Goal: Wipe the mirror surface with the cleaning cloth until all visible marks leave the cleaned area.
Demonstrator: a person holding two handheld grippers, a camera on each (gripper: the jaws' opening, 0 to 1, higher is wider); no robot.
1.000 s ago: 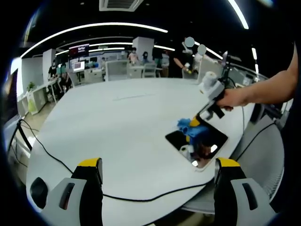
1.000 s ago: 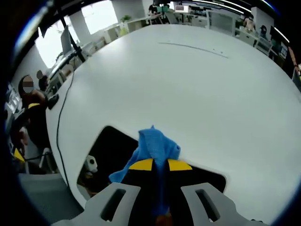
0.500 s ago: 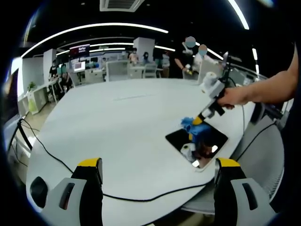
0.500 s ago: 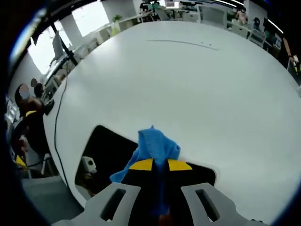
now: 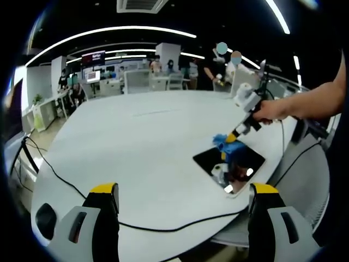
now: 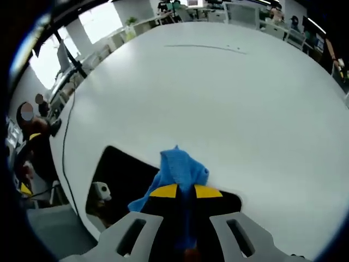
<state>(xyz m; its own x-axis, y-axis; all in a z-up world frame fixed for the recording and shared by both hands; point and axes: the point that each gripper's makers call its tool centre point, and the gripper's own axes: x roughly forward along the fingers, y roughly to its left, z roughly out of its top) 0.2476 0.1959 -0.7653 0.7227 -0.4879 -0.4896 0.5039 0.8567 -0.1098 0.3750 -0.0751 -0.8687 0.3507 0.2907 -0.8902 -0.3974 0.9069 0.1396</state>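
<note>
Right gripper view: right hand-held gripper (image 6: 185,192) clamping cleaning cloth (image 6: 180,172), mirror (image 6: 122,174) directly beneath, left hand-held gripper (image 5: 182,194) wide, well apart.

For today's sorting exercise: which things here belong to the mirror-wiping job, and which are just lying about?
Part of the job:
mirror
blue cloth
right gripper, shut on the cloth

Just lying about:
black cable
white table
left gripper, open, idle

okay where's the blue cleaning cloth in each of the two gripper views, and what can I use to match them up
Left gripper view: the blue cleaning cloth sits right of centre, pinched in the right gripper at the mirror's far edge.
Right gripper view: the cloth is low and central, clamped in that gripper's yellow-tipped jaws.
Shared landmark: the dark mirror lying flat on the white table.
</note>
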